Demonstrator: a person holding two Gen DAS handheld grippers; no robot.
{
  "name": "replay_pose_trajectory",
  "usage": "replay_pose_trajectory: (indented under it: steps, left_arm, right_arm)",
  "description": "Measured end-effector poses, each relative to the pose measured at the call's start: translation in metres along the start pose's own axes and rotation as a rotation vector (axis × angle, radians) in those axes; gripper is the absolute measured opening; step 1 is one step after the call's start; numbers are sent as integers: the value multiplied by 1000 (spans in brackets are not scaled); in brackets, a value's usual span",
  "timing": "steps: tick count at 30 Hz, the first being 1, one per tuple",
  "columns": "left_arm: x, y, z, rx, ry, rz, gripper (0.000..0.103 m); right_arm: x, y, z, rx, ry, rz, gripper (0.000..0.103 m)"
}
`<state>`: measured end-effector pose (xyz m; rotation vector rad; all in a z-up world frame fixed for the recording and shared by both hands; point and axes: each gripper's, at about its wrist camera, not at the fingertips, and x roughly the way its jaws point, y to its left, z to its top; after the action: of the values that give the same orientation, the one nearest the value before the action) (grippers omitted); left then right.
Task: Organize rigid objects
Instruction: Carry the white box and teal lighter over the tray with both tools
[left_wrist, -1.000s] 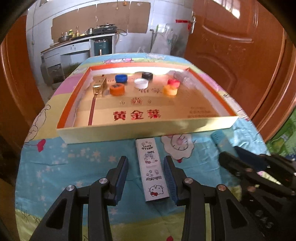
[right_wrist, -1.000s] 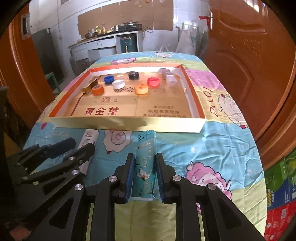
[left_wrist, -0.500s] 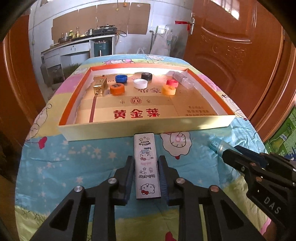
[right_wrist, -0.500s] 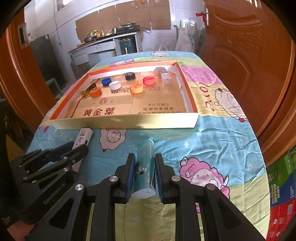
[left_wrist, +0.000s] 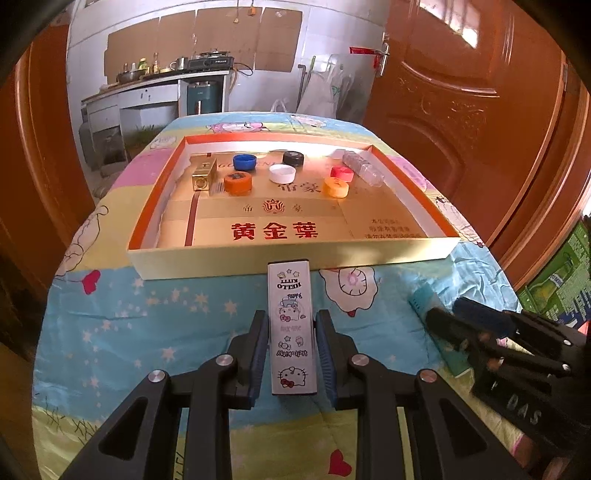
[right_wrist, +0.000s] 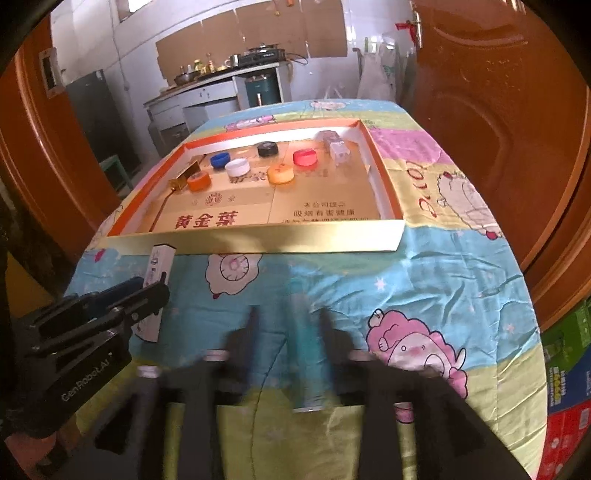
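Left gripper (left_wrist: 291, 350): black angular frame, silver screws, blue ribbed pads (left_wrist: 261, 354). Right gripper (right_wrist: 286, 343): same black frame, "DAS" lettering; left body marked "GenRobot.AI".

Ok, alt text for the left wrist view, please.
The left gripper straddles a white Hello Kitty box lying on a cartoon-print tablecloth, fingers close on both sides. Beyond lies a shallow gold tray holding coloured bottle caps; the right gripper enters at right over a teal box.
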<state>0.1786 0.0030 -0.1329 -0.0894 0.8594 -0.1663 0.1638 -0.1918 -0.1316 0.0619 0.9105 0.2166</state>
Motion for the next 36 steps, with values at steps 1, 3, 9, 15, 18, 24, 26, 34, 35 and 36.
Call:
replay_pose_trajectory:
  steps: [1, 3, 9, 15, 18, 24, 26, 34, 35, 36]
  left_arm:
    - [0, 0, 0, 0, -1, -1, 27]
    - [1, 1, 0, -3, 0, -5, 27]
    - [9, 6, -3, -16, 26, -20, 27]
    - [12, 10, -4, -24, 31, -41, 27]
    - [11, 12, -4, -30, 28, -55, 27]
    - [5, 13, -2, -28, 20, -46, 27]
    - [1, 13, -1, -28, 13, -42, 27]
    - [-14, 11, 6, -17, -21, -34, 27]
    - [-15, 11, 8, -15, -24, -33, 27]
    - [-17, 10, 9, -12, -29, -32, 27]
  right_arm:
    - [3, 0, 0, 3, 9, -5, 59]
    - [8, 1, -2, -1, 28, -12, 59]
    - [18, 7, -6, -33, 40, -62, 57]
    - [14, -8, -5, -1, 36, -60, 22]
    - [9, -7, -4, -5, 31, -47, 22]
    - [-6, 0, 2, -8, -10, -20, 22]
    - [-10, 1, 5, -8, -19, -12, 22]
    - [-22, 4, 14, -12, -51, 3, 22]
    - [-24, 5, 15, -13, -56, 4, 22]
    - [-25, 6, 16, -15, -60, 5, 22]
